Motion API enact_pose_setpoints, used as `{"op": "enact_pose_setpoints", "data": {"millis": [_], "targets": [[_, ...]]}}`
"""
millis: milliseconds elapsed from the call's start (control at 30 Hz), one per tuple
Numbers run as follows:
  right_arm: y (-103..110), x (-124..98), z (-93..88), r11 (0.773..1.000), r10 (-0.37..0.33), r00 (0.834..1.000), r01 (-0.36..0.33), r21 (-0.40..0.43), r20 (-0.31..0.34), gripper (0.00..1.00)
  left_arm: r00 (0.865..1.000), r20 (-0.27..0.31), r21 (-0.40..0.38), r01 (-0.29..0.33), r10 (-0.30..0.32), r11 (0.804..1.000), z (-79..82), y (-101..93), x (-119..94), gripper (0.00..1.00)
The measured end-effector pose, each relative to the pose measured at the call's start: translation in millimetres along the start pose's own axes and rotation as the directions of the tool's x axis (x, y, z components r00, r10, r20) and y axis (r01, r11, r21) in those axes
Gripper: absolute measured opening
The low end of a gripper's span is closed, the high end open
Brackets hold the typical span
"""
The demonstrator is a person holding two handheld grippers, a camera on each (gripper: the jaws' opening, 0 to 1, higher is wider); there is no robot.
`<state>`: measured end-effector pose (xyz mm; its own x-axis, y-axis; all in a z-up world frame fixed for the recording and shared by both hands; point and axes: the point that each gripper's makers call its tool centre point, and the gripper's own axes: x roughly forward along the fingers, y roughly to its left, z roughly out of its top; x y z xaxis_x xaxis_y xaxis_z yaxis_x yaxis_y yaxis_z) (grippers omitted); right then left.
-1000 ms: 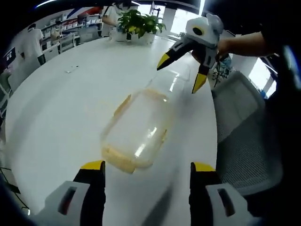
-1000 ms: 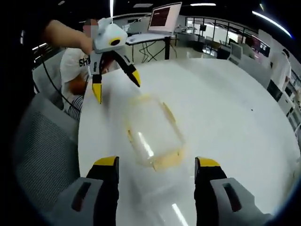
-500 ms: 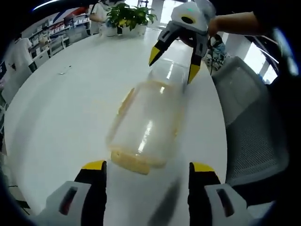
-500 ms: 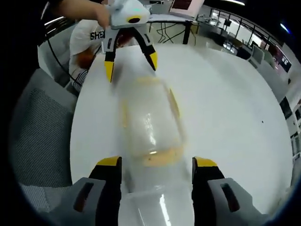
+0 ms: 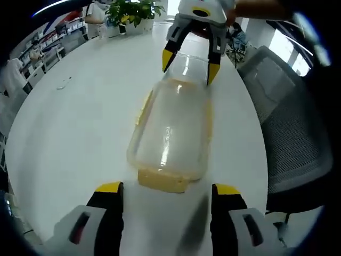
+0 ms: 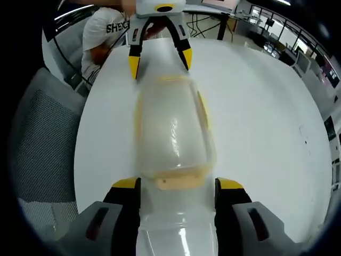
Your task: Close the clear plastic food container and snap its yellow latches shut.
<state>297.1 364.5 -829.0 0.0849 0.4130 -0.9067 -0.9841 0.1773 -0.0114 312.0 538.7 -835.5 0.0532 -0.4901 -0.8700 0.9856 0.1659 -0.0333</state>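
Note:
A clear plastic container (image 5: pixel 170 128) (image 6: pixel 170 128) lies lengthwise on the white round table (image 5: pixel 69 122), between my two grippers, which face each other. A yellow latch (image 5: pixel 162 180) sticks out from its end just ahead of my left gripper (image 5: pixel 168 188), which is open. Yellow strips (image 5: pixel 143 106) run along the container's sides. My right gripper (image 6: pixel 177 184) (image 5: pixel 189 65) is open at the opposite end, where another yellow latch (image 6: pixel 178 181) shows. A clear lid-like piece (image 6: pixel 176 229) (image 5: pixel 192 66) lies between its jaws. In the right gripper view the left gripper (image 6: pixel 160 63) stands beyond the far end.
A grey mesh chair (image 5: pixel 290 133) (image 6: pixel 42 133) stands at the table's edge beside the container. A person in a white shirt (image 6: pixel 109 32) sits behind the left gripper. Potted plants (image 5: pixel 133 10) stand on the table's far side.
Both grippers have closed in on the container from its two ends. The right gripper's jaws now straddle the clear lid piece, and the left gripper sits closer to the near latch.

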Motion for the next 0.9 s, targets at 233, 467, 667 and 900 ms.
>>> {"op": "enact_pose_setpoints", "data": {"millis": [233,467,667,900], "targets": [[-2.0,6.3,-2.0,1.000,0.014,0.999,-0.015,-0.024,-0.037,0.52,1.000,-0.023,0.066,-0.002,0.003,0.998,1.2,3.3,5.6,0.59],[0.1,11.2,-7.0,0.998,0.026,0.997,-0.030,-0.056,-0.076,0.49,0.999,-0.043,0.106,0.004,0.001,0.994,0.2,3.2,7.7,0.56],[-4.7,18.0,-8.9,0.995,0.018,0.994,-0.029,-0.098,-0.110,0.46,0.998,-0.057,0.130,0.006,0.001,0.992,0.1,3.5,13.0,0.51],[-3.3,19.3,-7.2,0.993,0.041,0.992,-0.053,-0.102,-0.117,0.39,0.998,-0.058,0.160,0.032,-0.023,0.987,6.6,-0.3,16.5,0.43]]}}
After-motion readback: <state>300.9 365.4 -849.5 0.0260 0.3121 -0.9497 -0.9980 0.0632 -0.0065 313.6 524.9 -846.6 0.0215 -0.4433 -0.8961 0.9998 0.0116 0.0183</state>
